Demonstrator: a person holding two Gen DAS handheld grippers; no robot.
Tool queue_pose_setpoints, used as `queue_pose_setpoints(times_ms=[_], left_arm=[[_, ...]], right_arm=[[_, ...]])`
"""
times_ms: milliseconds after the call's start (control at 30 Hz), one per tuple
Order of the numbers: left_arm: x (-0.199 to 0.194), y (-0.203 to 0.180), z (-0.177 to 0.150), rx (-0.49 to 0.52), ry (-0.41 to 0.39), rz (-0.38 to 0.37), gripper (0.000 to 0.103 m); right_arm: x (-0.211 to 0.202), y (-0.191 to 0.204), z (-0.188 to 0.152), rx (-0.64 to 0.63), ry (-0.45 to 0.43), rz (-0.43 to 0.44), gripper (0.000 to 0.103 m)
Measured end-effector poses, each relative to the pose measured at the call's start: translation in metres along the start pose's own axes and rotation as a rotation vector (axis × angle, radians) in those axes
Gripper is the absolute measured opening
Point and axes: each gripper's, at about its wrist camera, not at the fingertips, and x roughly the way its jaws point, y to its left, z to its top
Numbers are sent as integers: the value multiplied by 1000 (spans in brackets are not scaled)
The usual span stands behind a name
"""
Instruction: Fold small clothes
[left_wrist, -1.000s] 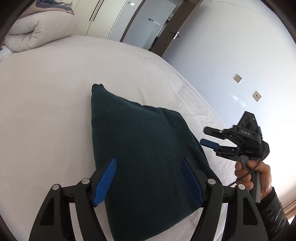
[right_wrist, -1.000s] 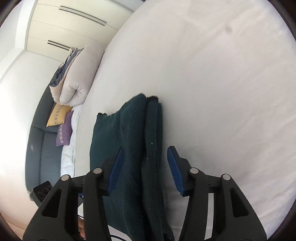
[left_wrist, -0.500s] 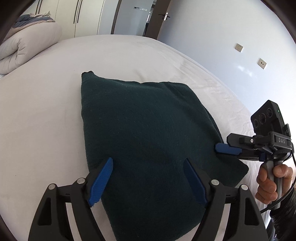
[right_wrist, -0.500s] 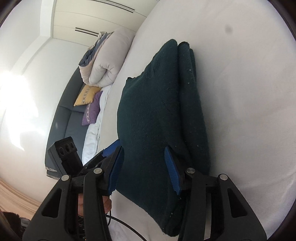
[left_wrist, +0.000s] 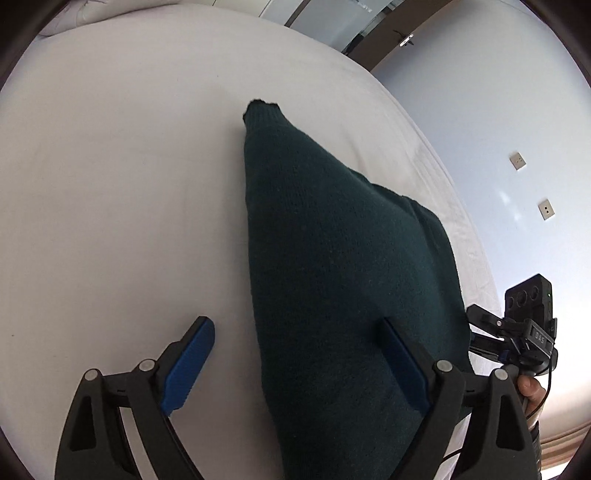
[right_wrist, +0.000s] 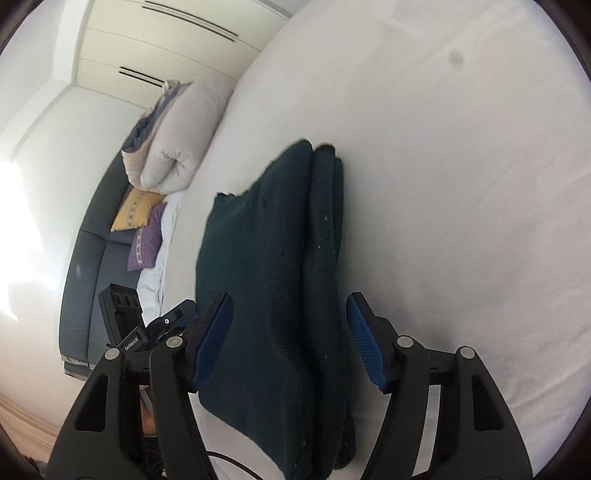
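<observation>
- Dark green knit garment lies on the white bed, already folded into a compact stack; right wrist view shows several layers piled at its right edge.
- Left claw released, jaws have just been opening wide. One blue pad sits over bare sheet, the other over the knit, and the garment's left edge lies between them without being pinched.
- Right claw also released, jaws have just been opening. The folded stack's thick edge sits between the pads, with visible gaps on both sides, so no grip.
- Judgement: the main folds look done for this piece. The shape is a tidy wedge with no sleeves or loose ends sticking out in either view.
- Far corner looks a bit ragged and pointed, may want a small tuck or press. Hard to tell whether that is fisheye stretch.
- Left to do, as far as can be judged: maybe one more half-fold or a flatten, then set it aside. No other clothes visible on the bed, so cannot tell if more items wait.
- Rolled duvet and cushions sit at the head end, well apart from the garment, not involved.
- Person's hand on the right claw handle shows at the left view's edge.
</observation>
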Motion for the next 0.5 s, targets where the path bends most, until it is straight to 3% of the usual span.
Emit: queue_pose_setpoints(times_ms=[33,100,133,200,267,300,500], left_arm=[[3,-4,0,11,1,2,90],[8,-11,1,15,24,-30,60],[10,-13,2,9,33,-13,59],[8,-22,0,39,33,30,48],[2,-27,-2,53,28,45,40],[-1,-28,-3,52,28,43,37],[-49,-30,-19,64,-21,56,35]], right_arm=[[13,1,3,20,21,-38,63],[28,6,10,7,25,-39,62],[35,11,14,-10,35,-48,61],[50,20,18,-53,68,-112,39],[63,25,21,-58,81,-153,31],[64,28,21,-56,73,-160,25],[41,77,-4,-160,13,-208,21]])
